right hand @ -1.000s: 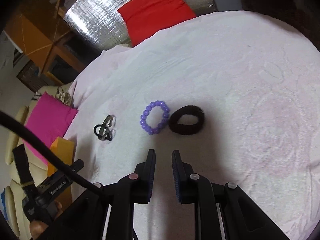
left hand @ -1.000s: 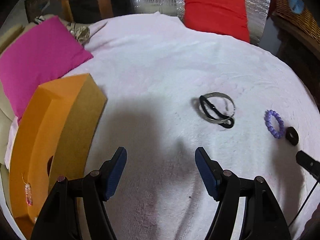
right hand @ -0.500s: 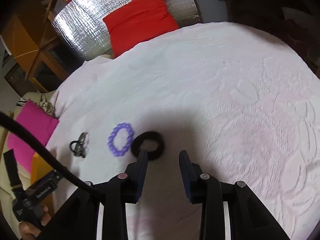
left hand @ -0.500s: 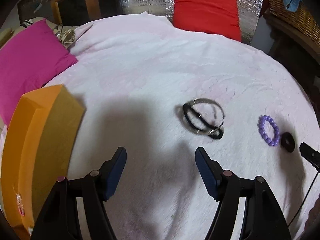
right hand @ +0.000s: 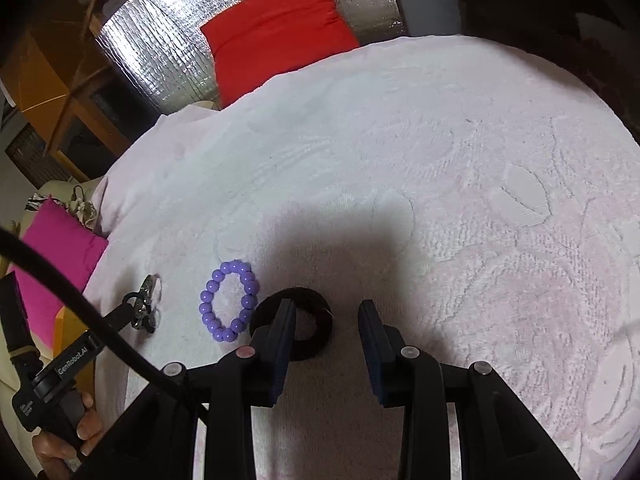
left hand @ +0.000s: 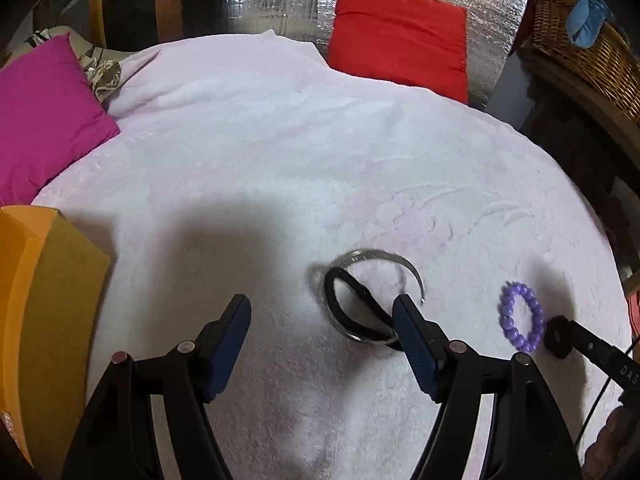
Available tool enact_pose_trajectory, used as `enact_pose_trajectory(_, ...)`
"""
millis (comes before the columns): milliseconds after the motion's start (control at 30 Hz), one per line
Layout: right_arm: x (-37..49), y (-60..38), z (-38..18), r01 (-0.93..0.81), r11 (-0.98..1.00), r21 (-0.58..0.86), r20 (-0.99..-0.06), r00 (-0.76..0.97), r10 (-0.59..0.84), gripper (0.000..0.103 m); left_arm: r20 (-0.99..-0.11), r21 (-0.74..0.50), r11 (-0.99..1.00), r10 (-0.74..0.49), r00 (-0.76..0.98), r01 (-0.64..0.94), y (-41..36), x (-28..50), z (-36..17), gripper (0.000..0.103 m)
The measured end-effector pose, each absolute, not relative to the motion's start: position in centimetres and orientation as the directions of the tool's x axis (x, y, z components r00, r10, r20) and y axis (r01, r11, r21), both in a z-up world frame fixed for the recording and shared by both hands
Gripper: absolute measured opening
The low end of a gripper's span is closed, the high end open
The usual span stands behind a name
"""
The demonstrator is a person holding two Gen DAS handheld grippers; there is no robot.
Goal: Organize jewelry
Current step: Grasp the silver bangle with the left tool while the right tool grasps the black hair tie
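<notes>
On the white cloth (left hand: 280, 160) lie a silver bangle (left hand: 380, 258) crossed by a thin black band (left hand: 340, 312), a purple bead bracelet (left hand: 522, 316) and a black hair tie (left hand: 558, 338). My left gripper (left hand: 321, 306) is open just above the cloth, and its right fingertip (left hand: 404, 312) covers the bangle's near edge. My right gripper (right hand: 327, 312) is open with narrower jaws. Its left fingertip (right hand: 286, 320) stands inside the ring of the black hair tie (right hand: 320, 312), so the tie's right side lies between the jaws. The purple bracelet (right hand: 228, 300) lies just left of it.
An orange box (left hand: 44, 300) stands at the left edge of the cloth. A pink cushion (left hand: 40, 112) and a red cushion (left hand: 400, 36) lie at the back, with a wicker basket (left hand: 580, 32) far right. A hand (right hand: 60, 440) holds the left gripper's handle.
Both grippers moved forward and down toward the jewelry. The right gripper's jaws went from nearly shut to apart, and the hair tie is now at its left fingertip. The bangle reached the left gripper's right fingertip.
</notes>
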State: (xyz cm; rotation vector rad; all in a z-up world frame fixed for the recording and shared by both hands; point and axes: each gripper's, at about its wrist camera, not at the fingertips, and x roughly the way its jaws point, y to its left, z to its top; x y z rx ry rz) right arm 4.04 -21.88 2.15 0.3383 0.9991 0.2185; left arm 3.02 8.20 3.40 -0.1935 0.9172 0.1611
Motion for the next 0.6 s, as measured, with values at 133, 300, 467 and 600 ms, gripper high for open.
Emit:
enact_pose_trajectory(133, 4.1, -21.7, 1.9, -0.025, 0.931, 0.364, -0.788, 0.524, 0.322, 0.037, -0.778, -0.13, 0.968, 0.034, 0.628, -0.213, 8.3, 3.4, 3.5, 0.078)
enact_pose_trajectory(300, 3.9, -21.4, 1.9, -0.03, 0.942, 0.335, -0.795, 0.528, 0.3, 0.037, -0.772, -0.153, 0.977, -0.022, 0.636, -0.151, 7.1, 4.0, 3.3, 0.08)
enact_pose_trajectory(467, 3.8, -21.6, 1.9, -0.029, 0.94, 0.339, -0.792, 0.53, 0.302, 0.037, -0.818, -0.139, 0.98, -0.031, 0.574, -0.146, 6.6, 5.0, 1.5, 0.084)
enact_pose_trajectory(600, 3.7, -21.2, 1.9, -0.038, 0.951, 0.308, -0.796, 0.537, 0.279, 0.038, -0.82, -0.155, 0.978, -0.049, 0.57, -0.139, 7.0, 5.2, 0.9, 0.084)
